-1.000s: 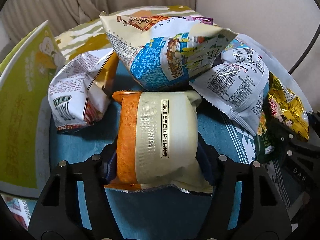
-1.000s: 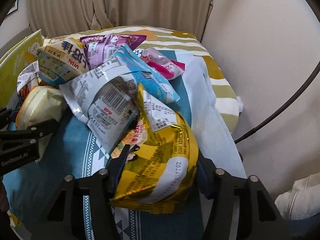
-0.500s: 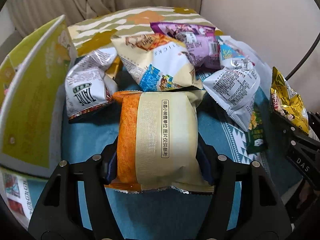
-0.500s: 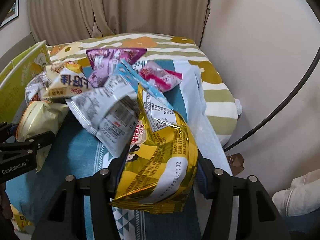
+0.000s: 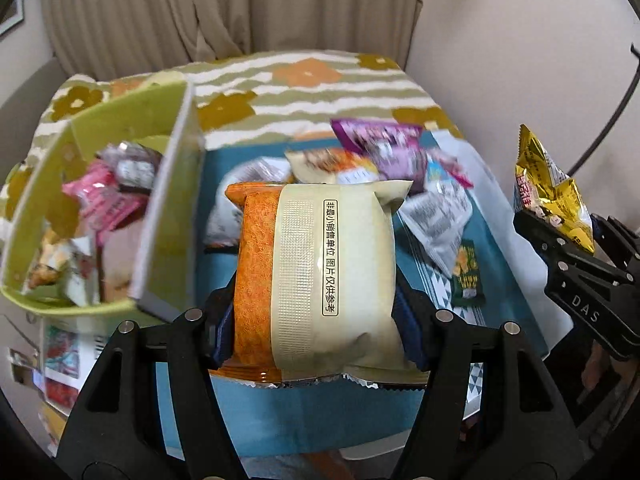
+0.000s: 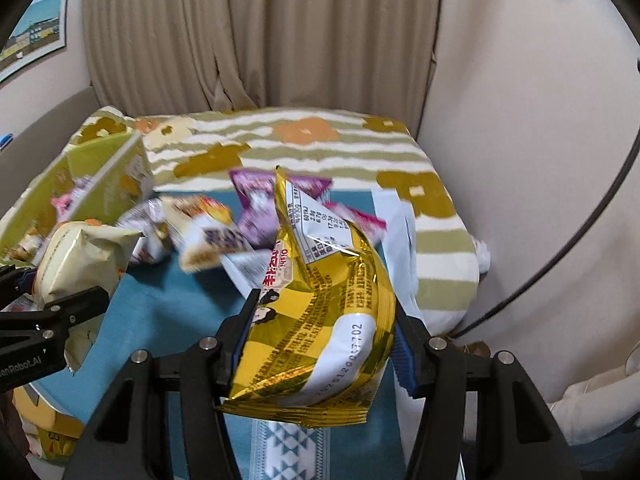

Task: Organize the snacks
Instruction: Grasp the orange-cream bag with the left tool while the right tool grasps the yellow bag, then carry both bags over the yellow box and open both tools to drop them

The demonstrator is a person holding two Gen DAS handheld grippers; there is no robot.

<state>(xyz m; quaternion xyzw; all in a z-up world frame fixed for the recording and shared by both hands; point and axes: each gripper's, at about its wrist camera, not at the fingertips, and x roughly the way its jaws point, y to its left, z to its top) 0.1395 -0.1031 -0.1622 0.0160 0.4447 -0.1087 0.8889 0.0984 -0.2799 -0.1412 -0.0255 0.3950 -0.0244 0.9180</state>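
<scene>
Snack packets are shown at three places: two gripped in the air, several loose on a blue cloth, and several inside a green box. Nearest in the left wrist view, the left tongs (image 5: 316, 316) are clamped on the two sides of a cream and orange packet (image 5: 320, 272), which stands lengthwise between the fingers, its printed seam strip facing the camera, held clear above the blue cloth (image 5: 288, 420). Nearest in the right wrist view, the right tongs (image 6: 320, 344) are clamped on a gold foil packet (image 6: 320, 320), its crimped top pointing up and away; the same packet appears at the right edge of the left view, above the black tong body marked "DAS".

Beyond the held packets, the loose snacks lie together on the blue cloth: a white printed packet (image 5: 436, 216), a small dark green packet (image 5: 468, 276) just beside it, a cream packet with an orange picture (image 5: 332, 164), and a purple packet (image 5: 384, 144) farthest back. To the left stands the green box (image 5: 164, 216), its open top showing a pink packet (image 5: 104, 196) and other wrappers within. The cloth rests on a striped, flower-patterned cover (image 5: 304, 80). Behind hangs a beige curtain (image 5: 160, 12).
</scene>
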